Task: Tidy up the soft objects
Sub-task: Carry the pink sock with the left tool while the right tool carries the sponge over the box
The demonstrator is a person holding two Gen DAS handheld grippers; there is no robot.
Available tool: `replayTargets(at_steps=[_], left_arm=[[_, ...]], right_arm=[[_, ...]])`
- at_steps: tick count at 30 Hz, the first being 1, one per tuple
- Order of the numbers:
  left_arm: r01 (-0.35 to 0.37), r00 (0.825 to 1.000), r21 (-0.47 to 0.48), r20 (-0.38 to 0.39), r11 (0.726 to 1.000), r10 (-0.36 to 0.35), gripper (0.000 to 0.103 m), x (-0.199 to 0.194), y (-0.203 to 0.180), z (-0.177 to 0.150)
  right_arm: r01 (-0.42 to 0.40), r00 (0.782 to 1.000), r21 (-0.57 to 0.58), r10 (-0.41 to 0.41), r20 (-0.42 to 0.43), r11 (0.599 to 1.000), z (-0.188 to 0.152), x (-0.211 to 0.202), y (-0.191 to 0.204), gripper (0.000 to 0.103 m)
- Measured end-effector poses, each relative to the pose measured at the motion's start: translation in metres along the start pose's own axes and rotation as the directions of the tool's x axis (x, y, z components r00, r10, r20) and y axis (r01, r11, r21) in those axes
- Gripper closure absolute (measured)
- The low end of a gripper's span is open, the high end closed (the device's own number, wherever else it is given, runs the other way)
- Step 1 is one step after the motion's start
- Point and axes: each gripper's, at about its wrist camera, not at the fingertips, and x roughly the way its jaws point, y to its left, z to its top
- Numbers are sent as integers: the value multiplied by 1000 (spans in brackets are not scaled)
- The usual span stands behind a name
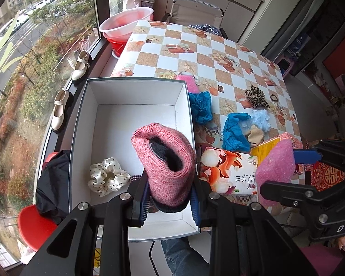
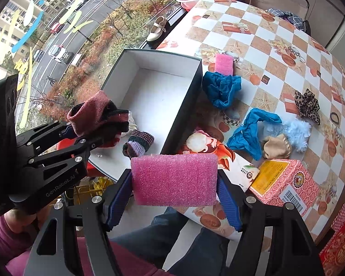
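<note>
My left gripper is shut on a pink knit sock with a dark lining and holds it above the open white box. In the box lie a white dotted scrunchie and a purple striped knit piece. My right gripper is shut on a pink foam sponge, just outside the box's near right corner, over the tissue pack. The right wrist view also has the left gripper and its sock at the left, over the box's dark wall.
On the checkered table lie two blue cloths, another pink sponge, a leopard scrunchie, a light blue fluffy piece, a beige sock and a red patterned carton. The window sill with shoes runs along the left.
</note>
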Motion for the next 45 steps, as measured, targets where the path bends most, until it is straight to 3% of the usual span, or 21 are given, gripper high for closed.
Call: replayTargets(at_steps=[45], left_arm=[[-39,999,-85,-33,996,36,71,23,31,11]], right_arm=[[-26,999,-84,22,-47,996,52,27,18,31]])
